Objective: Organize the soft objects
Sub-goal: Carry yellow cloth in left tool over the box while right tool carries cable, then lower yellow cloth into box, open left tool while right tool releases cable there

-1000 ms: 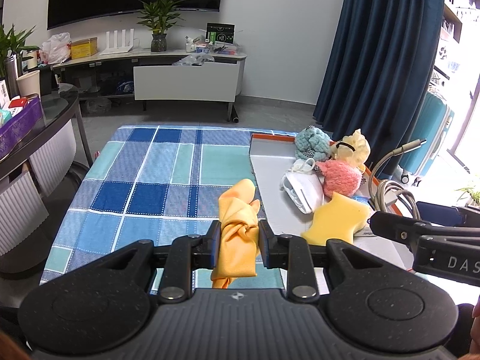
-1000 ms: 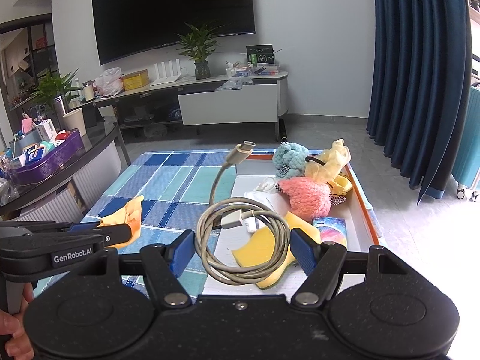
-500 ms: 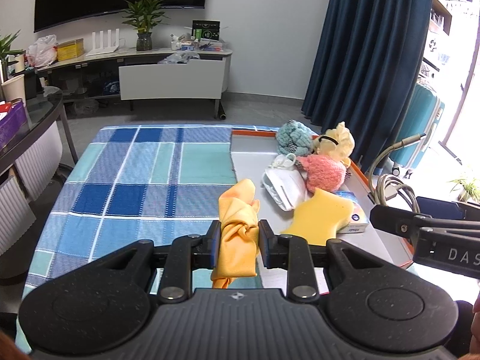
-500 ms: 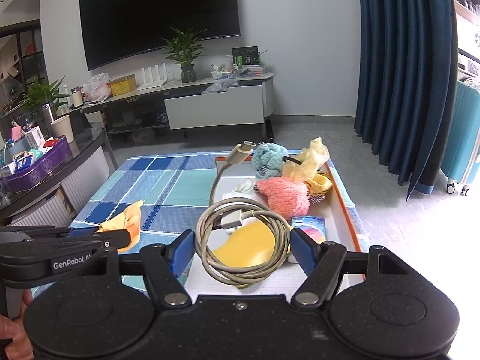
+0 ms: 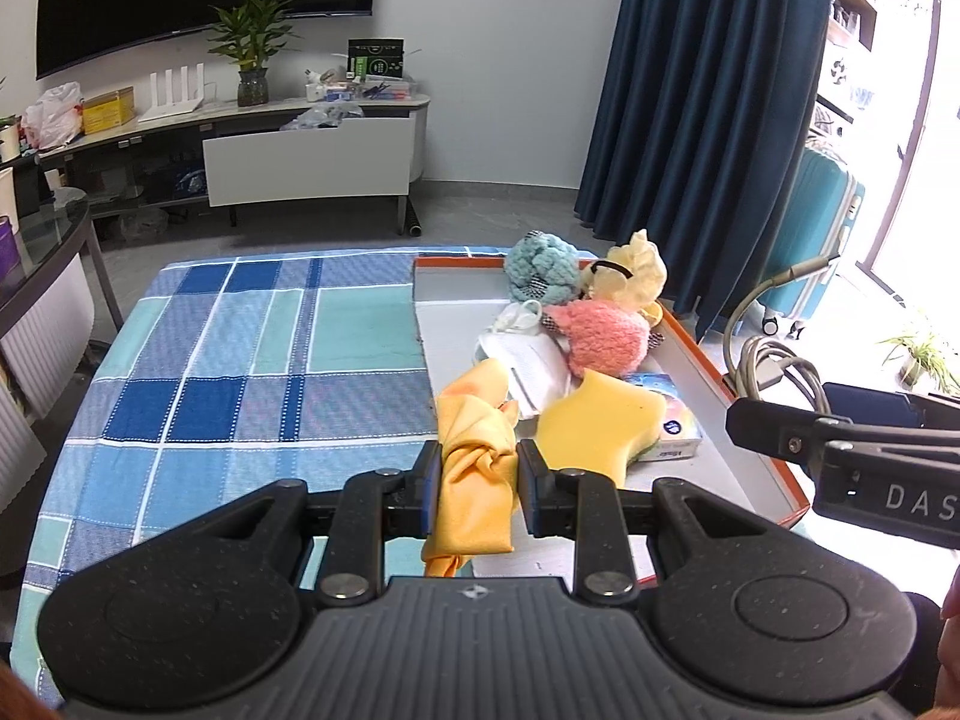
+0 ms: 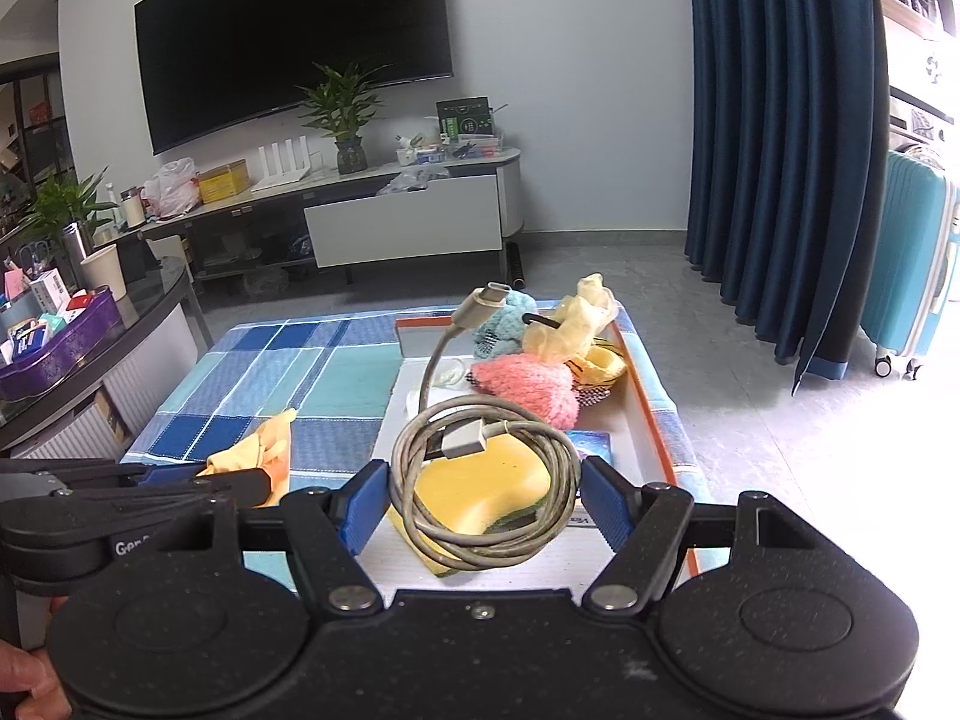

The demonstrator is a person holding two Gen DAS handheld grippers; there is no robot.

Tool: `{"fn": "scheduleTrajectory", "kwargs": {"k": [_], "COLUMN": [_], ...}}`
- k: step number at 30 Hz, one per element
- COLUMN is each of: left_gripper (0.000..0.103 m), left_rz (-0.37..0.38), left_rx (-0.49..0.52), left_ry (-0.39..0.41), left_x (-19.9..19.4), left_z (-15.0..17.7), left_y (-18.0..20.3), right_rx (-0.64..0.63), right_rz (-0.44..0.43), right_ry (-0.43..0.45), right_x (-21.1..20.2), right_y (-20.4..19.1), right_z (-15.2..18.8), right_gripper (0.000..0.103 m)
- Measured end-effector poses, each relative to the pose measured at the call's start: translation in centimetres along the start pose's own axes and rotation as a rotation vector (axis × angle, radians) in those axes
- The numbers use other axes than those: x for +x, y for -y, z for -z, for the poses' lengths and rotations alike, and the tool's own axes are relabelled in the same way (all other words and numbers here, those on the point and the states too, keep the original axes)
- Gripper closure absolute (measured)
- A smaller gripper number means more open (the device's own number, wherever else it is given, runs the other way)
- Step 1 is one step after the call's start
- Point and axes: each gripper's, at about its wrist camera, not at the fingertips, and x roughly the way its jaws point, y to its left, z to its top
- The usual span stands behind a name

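While clamped tight on a knotted orange cloth [image 5: 474, 468], left hand-held gripper [image 5: 474, 474] hovering over the near edge of the desk [image 5: 240, 360], above the blue checked tablecloth, just beside the left wall of the orange-rimmed tray [image 5: 744, 420]. Cloth standing up between the pads, its loose end drooping below them. Right hand-held gripper [image 6: 480, 492] spread wide yet closed on a coiled grey cable [image 6: 486, 480], both blue pads pressing the coil's sides, one plug lying across the coil, the other rising on a stiff curve. Lettering: "DAS" in white on the right gripper's side as seen from the left wrist; "Ge" legible on the left gripper's side from the right wrist, the rest cut off. Print on the small blue packet [image 5: 672, 420] too small to read. In the tray: yellow sponge [image 5: 594, 426] nearest, pink plush [image 5: 606, 339] behind it, teal plush [image 5: 540, 267] and pale yellow plush [image 5: 630, 270] at the far end.
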Motion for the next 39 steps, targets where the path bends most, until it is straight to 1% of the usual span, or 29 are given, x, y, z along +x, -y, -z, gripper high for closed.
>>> {"fn": "scheduleTrajectory", "kwargs": {"k": [23, 39], "left_gripper": [0.075, 0.075], "left_rz": [0.062, 0.097], "left_rx": [0.033, 0.055], "left_ry": [-0.024, -0.059], "left_x": [2.1, 4.3], "left_z": [-0.6, -0.7], "left_y": [2.5, 4.3], "right_rx": [0.039, 0.071], "right_rz": [0.051, 0.058], "right_ry": [0.005, -0.010], "right_x": [-0.1, 2.2], "right_y": [3.2, 5.3], "right_z": [-0.1, -0.6], "right_gripper": [0.020, 0.020]}}
